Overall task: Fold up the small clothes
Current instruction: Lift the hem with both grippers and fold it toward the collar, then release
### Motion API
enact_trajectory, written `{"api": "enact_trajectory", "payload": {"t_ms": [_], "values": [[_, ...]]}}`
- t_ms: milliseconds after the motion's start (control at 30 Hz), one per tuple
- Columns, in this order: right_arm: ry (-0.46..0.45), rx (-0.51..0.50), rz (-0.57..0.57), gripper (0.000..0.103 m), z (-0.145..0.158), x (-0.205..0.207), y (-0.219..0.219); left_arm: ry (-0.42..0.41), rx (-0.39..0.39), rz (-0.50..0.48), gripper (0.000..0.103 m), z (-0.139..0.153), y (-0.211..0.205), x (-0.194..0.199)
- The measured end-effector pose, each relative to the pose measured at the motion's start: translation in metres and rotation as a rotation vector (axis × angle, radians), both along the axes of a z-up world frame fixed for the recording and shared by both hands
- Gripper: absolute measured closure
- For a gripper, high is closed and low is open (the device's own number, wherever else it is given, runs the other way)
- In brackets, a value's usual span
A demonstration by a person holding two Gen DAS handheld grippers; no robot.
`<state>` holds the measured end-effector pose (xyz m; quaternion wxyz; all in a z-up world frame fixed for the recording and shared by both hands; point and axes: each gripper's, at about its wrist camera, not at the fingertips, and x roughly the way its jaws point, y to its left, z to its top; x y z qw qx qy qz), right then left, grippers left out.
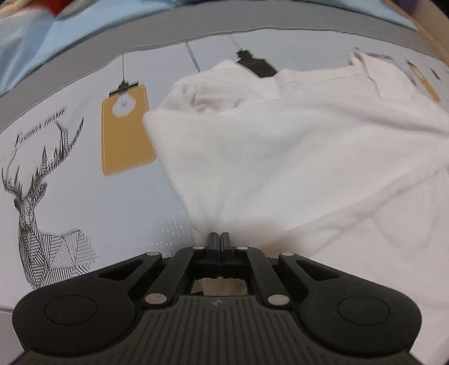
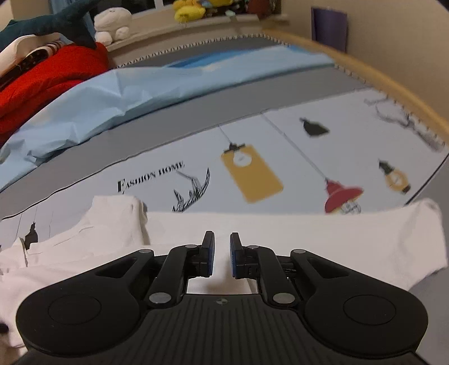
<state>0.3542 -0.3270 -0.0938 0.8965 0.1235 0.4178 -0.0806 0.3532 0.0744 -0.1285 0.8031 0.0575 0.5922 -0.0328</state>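
A white garment lies spread over the printed sheet, with a sleeve bunched at the far side. My left gripper points steeply down and is shut on the near edge of this garment; the cloth gathers into a peak at the fingertips. In the right wrist view the same white garment stretches across the foreground, a sleeve folded at the left. My right gripper hovers over it with its jaws a narrow gap apart, blue pads showing and no cloth pinched between them.
The sheet carries deer, lamp and tag prints with a grey border. A light blue cloth and a red garment lie at the far left, plush toys behind. A wooden edge curves along the right.
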Motion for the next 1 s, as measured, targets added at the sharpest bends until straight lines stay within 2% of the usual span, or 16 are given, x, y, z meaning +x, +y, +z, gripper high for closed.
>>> {"api": "enact_trajectory", "payload": {"t_ms": [67, 133, 200, 233, 267, 333, 400, 500, 600, 767, 967, 1000], "values": [[0.010, 0.012, -0.016, 0.088, -0.001, 0.001, -0.005, -0.012, 0.005, 0.028, 0.101, 0.009, 0.000, 0.001], [0.014, 0.029, -0.032, 0.080, 0.000, 0.001, -0.011, -0.040, 0.015, 0.010, 0.101, 0.019, -0.006, -0.001], [0.011, 0.043, -0.040, 0.070, -0.001, 0.000, -0.010, -0.052, -0.090, -0.008, 0.099, 0.025, -0.009, -0.003], [0.011, 0.048, -0.044, 0.069, 0.000, 0.000, -0.013, -0.039, -0.136, -0.018, 0.099, 0.023, -0.009, -0.004], [0.009, 0.055, -0.049, 0.068, -0.003, 0.001, -0.012, 0.000, -0.145, -0.032, 0.099, 0.015, -0.010, -0.004], [-0.001, 0.090, -0.079, 0.068, -0.002, -0.002, -0.023, 0.051, -0.061, -0.070, 0.099, -0.002, -0.012, -0.009], [-0.014, 0.119, -0.115, 0.068, 0.000, -0.006, -0.036, 0.045, -0.069, -0.055, 0.099, 0.005, -0.011, -0.007], [-0.043, 0.147, -0.181, 0.068, 0.003, -0.015, -0.065, -0.054, -0.057, -0.038, 0.098, 0.027, -0.013, -0.008], [-0.067, 0.159, -0.256, 0.068, 0.003, -0.028, -0.097, -0.151, -0.089, 0.009, 0.096, 0.053, -0.015, -0.012], [-0.077, 0.208, -0.460, 0.068, -0.006, -0.061, -0.160, -0.299, -0.111, 0.030, 0.096, 0.108, -0.037, -0.036], [-0.029, 0.340, -0.800, 0.068, -0.029, -0.113, -0.212, -0.367, -0.133, 0.083, 0.093, 0.150, -0.064, -0.074], [-0.012, 0.358, -0.846, 0.065, -0.034, -0.119, -0.217, -0.377, -0.137, 0.077, 0.087, 0.154, -0.068, -0.084]]}}
